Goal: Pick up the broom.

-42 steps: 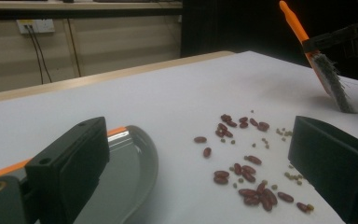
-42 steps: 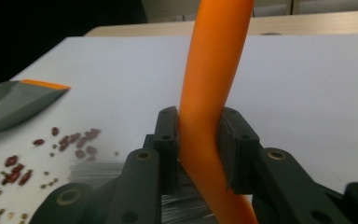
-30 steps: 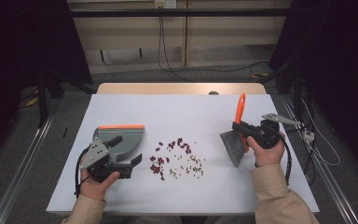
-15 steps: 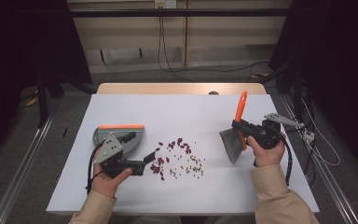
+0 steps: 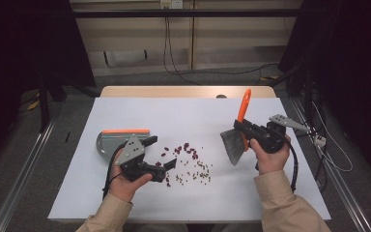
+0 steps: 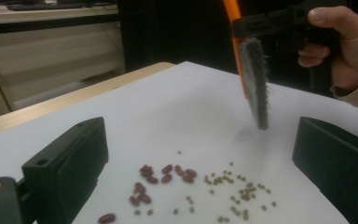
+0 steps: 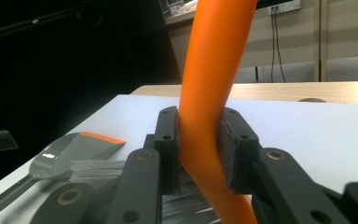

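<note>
High view, right gripper [image 5: 245, 129] clamped on orange-handled grey-bristled brush [image 5: 235, 140], left gripper [image 5: 160, 153] apart — scattered round beans [image 5: 188, 162].

Overhead light falls evenly on the white table [image 5: 125, 203], leaving it bright while the room's sides sink into near black. Shadows under the hands are soft and short. In the left gripper view the near jaws blur; the beans [image 6: 168, 175] stay fairly sharp. The brush's orange handle [image 7: 214, 70] looms soft and glossy.

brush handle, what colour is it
Orange; the brush handle shows best in the right gripper view, clamped in the right claw.
</note>
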A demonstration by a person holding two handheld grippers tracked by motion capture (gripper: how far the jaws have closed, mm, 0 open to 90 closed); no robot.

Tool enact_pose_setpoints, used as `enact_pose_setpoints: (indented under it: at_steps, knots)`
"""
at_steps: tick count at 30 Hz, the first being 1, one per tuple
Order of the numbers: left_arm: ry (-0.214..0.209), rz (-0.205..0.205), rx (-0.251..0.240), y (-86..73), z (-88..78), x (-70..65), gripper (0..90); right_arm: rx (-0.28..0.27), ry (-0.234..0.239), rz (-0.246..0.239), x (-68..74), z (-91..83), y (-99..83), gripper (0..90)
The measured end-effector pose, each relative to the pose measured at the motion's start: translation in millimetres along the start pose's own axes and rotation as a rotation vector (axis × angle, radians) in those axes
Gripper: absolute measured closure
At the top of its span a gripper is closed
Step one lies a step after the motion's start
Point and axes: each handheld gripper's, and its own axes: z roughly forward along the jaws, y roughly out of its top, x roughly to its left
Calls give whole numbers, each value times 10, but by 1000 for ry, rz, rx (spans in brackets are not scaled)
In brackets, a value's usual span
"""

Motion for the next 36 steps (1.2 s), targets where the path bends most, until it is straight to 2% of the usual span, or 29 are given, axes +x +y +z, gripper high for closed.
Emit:
enact_pose_setpoints:
  at_steps: [4, 6, 11, 15, 18, 24, 28, 32, 34, 36]
  knots:
    - [-33, -14, 3, 37, 131, -43, 25, -20, 0, 3, 69, 39, 1, 714]
    - [-32, -14, 4, 58, 196, -70, 25, -26, 8, 4, 110, 74, -1, 714]
    - [-46, -16, 53, 103, 370, -129, 39, -35, 20, -7, 227, 146, 12, 714]
    - [-48, -33, 71, 113, 497, -163, 61, -37, 35, -17, 312, 181, -6, 714]
    - [-58, -30, 74, 130, 577, -182, 68, -36, 41, -25, 348, 203, -24, 714]
    - [-71, -55, 87, 132, 708, -195, 98, -40, 54, -24, 422, 228, -51, 714]
    - [-72, -48, 82, 143, 764, -202, 135, -32, 69, -33, 474, 272, -86, 714]
    - [-79, -75, 65, 152, 792, -202, 198, -26, 84, -46, 536, 314, -126, 714]
    - [-74, -78, 71, 145, 802, -189, 257, -25, 97, -48, 579, 333, -146, 714]
    - [-72, -91, 73, 138, 811, -174, 267, -24, 102, -46, 591, 337, -147, 714]
